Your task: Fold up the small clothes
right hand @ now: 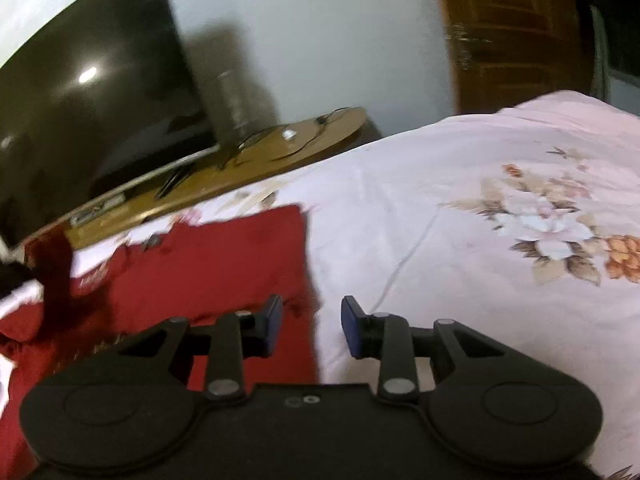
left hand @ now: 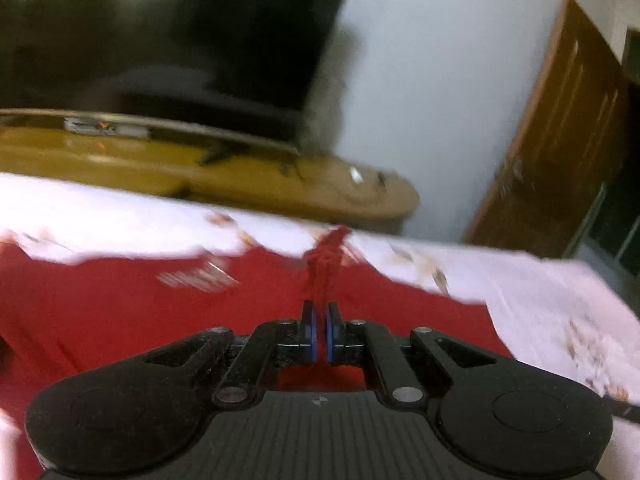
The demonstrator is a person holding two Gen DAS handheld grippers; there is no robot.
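Red cotton garment (left hand: 120, 312) lies on the floral white bedsheet (right hand: 460, 208); left gripper (left hand: 320, 312) pinches a raised fold, while right gripper (right hand: 310, 312), jaws spread and empty, straddles its right edge.

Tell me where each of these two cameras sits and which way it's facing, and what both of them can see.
Left wrist: on the left gripper, looking along its fingers, shut on a pinch of the red garment, toward the television and wooden stand.
Right wrist: on the right gripper, its jaws open above the garment's edge, looking across the floral bedsheet toward the wooden door.
Shared: garment, bedsheet, television, stand, door. No hand shows in either.
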